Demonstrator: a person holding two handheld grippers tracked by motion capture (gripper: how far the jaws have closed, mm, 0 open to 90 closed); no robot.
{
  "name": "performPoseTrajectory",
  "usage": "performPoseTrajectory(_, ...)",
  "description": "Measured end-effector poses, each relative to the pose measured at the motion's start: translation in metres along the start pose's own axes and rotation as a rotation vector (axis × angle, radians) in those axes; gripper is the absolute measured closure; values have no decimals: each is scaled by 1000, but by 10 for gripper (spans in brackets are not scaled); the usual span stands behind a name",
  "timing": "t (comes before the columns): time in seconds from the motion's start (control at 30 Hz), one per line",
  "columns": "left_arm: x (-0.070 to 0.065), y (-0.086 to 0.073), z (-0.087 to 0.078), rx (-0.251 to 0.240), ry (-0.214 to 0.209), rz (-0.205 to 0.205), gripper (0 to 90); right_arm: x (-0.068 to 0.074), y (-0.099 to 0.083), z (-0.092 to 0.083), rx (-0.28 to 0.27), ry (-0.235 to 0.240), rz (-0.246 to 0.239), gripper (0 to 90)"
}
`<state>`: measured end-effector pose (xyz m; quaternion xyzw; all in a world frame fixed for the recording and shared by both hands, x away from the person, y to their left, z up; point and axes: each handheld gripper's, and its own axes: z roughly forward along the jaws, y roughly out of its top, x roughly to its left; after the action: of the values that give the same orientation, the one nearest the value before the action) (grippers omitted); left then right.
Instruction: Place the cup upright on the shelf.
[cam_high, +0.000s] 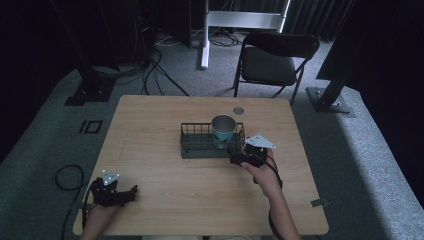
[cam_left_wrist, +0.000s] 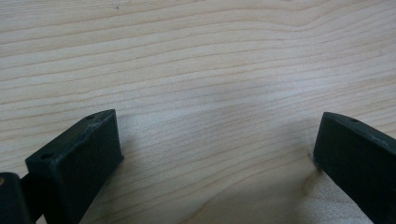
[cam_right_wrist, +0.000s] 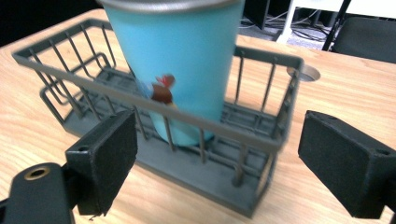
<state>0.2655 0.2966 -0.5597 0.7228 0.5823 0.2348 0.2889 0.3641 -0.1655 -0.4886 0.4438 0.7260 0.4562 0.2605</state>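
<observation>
the left gripper (cam_high: 131, 192) is held low at the near left corner of the bench (cam_high: 150, 125), its jaws spread wide with nothing between them; in the left gripper view only bare wood grain is seen between the two black pads (cam_left_wrist: 88, 158). the left hand (cam_high: 97, 212) comes in from the bottom edge, and a grey plate (cam_high: 110, 176) is carried on top of the gripper.

farther in and to the right, the right gripper (cam_high: 235, 152) is held by the right hand (cam_high: 262, 172) just at the near right corner of the rack (cam_high: 192, 149). its jaws are spread too, and nothing is pinched: in the right gripper view the pads (cam_right_wrist: 107, 158) are seen apart, on the near side of the rack's wire wall (cam_right_wrist: 154, 107).

a blue cup (cam_right_wrist: 180, 70) with a metal rim is stood upright inside the rack, toward its right end; a small printed figure (cam_right_wrist: 161, 91) is seen on its side. in the high view the cup (cam_high: 223, 129) rises above the wire wall.

beyond the rack, a round grommet (cam_high: 238, 110) is set in the bench near the far edge. past the bench, a black folding chair (cam_high: 272, 62) is stood on grey carpet (cam_high: 350, 150), with cables (cam_high: 155, 75) and dark stand bases (cam_high: 90, 90) to the left.
</observation>
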Motion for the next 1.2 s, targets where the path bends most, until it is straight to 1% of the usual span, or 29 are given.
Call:
performPoseTrajectory(0.13,0,0,0,0,0,0,14,-5,-9,-5,8,-10,14,116)
performPoseTrajectory(0.2,0,0,0,0,1,1,14,-8,-14,-6,15,-6,23,115)
performPoseTrajectory(0.3,0,0,0,1,0,1,14,-11,-21,-7,39,-13,15,116)
performPoseTrajectory(0.37,0,0,0,1,0,1,14,-13,-27,-7,49,-9,26,116)
performPoseTrajectory(0.73,0,0,0,1,1,1,15,-24,-53,-17,103,-10,32,116)
performPoseTrajectory(0.83,0,0,0,1,1,1,14,-29,-60,-24,120,-26,10,116)
performPoseTrajectory(0.93,0,0,0,1,0,1,14,-34,-65,-31,130,-26,23,116)
performPoseTrajectory(1.0,0,0,0,1,0,1,14,-38,-69,-35,137,-35,20,116)
performPoseTrajectory(1.2,0,0,0,1,0,1,14,-50,-80,-48,149,-53,31,116)
